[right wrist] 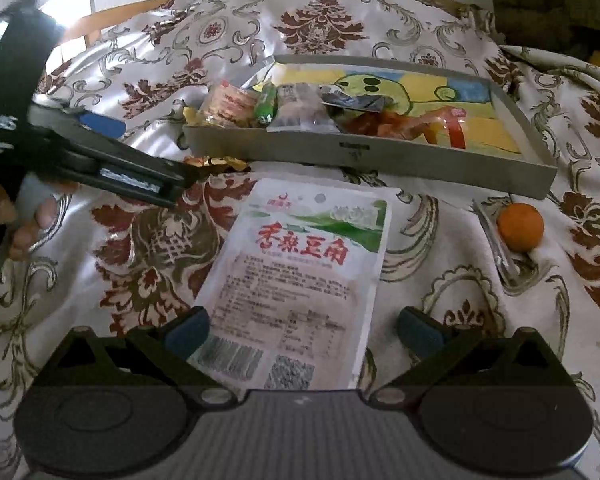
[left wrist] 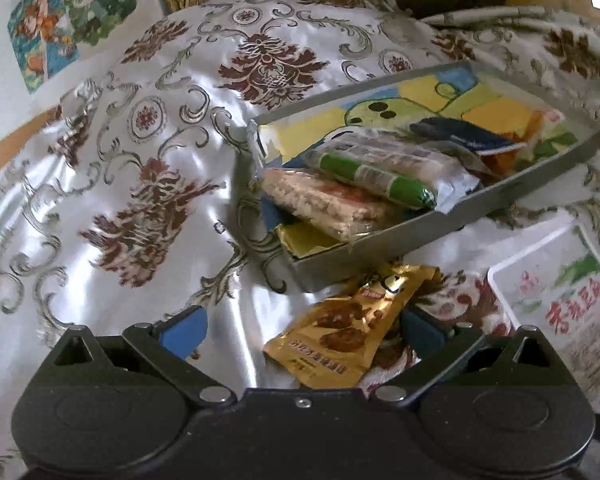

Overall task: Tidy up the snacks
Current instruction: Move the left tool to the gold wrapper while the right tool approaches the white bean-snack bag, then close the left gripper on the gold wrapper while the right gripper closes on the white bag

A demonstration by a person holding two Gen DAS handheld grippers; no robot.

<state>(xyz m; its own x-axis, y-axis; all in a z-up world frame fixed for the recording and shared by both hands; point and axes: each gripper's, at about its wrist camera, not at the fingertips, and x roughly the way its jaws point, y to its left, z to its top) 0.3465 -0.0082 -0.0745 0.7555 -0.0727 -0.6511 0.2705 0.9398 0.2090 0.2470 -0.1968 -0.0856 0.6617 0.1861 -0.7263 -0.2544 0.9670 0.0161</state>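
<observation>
hovering wide open, the left gripper (left wrist: pixel 300 330) is straddling the gold pouch (left wrist: pixel 348 330) beside the tray (left wrist: pixel 512 190), the right gripper (right wrist: pixel 304 330) spread around the white packet (right wrist: pixel 300 276); either slick wrapper is risking slipping free.

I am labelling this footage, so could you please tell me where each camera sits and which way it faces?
Left wrist: on the left gripper, jaws open, looking over a gold snack packet toward the grey tray.
Right wrist: on the right gripper, jaws open, over a white snack pouch; the other gripper and a hand show at left.
Shared: tray, white pouch, floral cloth.
</observation>
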